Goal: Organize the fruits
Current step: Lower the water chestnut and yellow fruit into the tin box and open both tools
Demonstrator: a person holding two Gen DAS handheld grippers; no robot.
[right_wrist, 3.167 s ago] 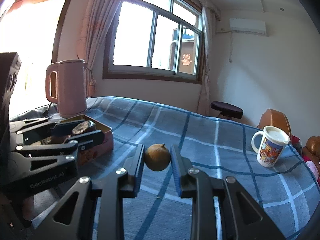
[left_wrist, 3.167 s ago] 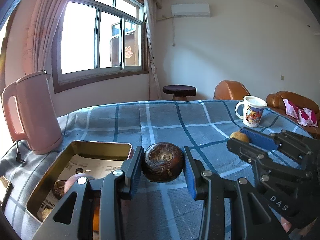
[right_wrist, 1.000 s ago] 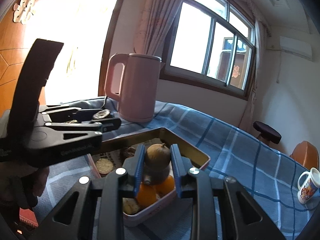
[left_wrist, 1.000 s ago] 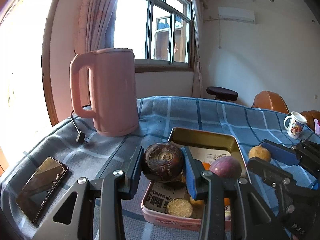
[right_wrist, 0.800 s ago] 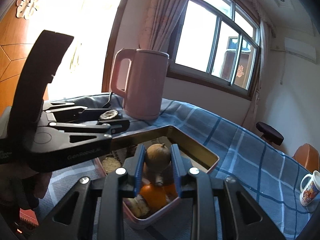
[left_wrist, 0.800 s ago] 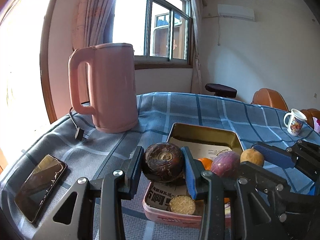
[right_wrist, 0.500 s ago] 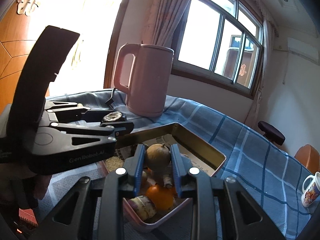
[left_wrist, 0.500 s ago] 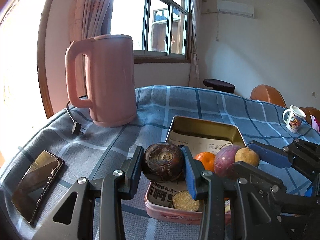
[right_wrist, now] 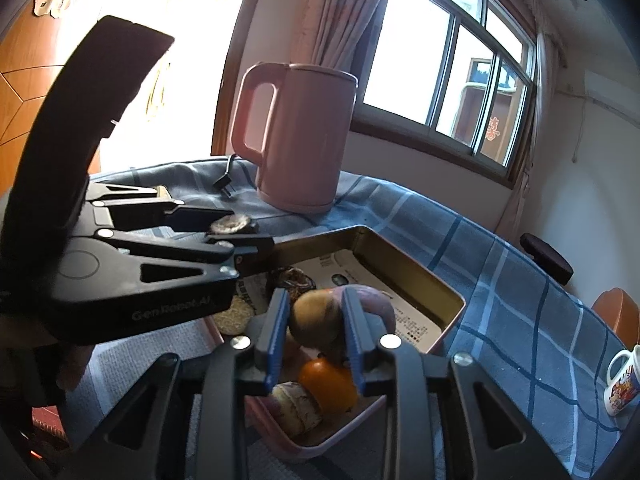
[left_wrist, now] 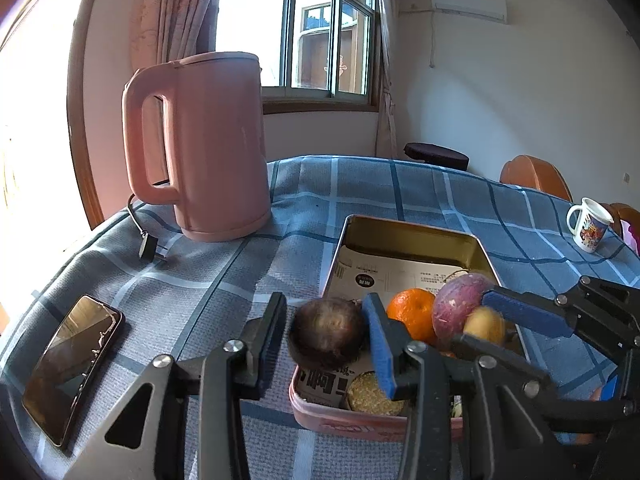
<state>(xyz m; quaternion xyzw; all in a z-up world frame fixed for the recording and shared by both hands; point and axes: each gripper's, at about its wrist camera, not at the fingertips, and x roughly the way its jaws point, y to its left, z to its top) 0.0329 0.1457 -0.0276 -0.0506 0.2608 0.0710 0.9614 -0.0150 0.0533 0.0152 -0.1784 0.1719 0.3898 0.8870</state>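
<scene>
Fruits, assorted, in and over a rectangular gold-lined tin (left_wrist: 408, 236) with a pink outer wall, standing on the bench (left_wrist: 224, 280) under a blue plaid cloth.

Tin contents, on printed paper lining: one orange (left_wrist: 414, 312); one purple-skinned round root or fruit (left_wrist: 456, 300) touching the orange; one pale round disc-like piece (left_wrist: 370, 394) at the near end; kind not determinable.

Left hand-held gripper (left_wrist: 326, 340): jaws have just been opening. A dark brown round fruit (left_wrist: 326, 338) lies between the blue pads above the tin's near left corner. A gap shows on its left side; contact on the right side cannot be told. The fruit is blurred.

Right hand-held gripper (right_wrist: 314, 326): jaws have just been opening. A tan, brownish fruit (right_wrist: 316, 322), blurred, sits between the pads above the orange (right_wrist: 328, 384) in the tin (right_wrist: 408, 270). A narrow gap shows at the left pad. In the left wrist view the same fruit (left_wrist: 484, 324) appears beside the purple one.

Other items on the bench: pink electric kettle (left_wrist: 200, 144), upright, behind and left of the tin, its cord and plug (left_wrist: 148, 246) lying on the cloth; a smartphone (left_wrist: 72, 364) flat, near the left edge; a printed white mug (left_wrist: 590, 226), upright, well apart at far right.

Background: window (left_wrist: 296, 28), curtain (left_wrist: 172, 16), dark round stool (left_wrist: 436, 156).
</scene>
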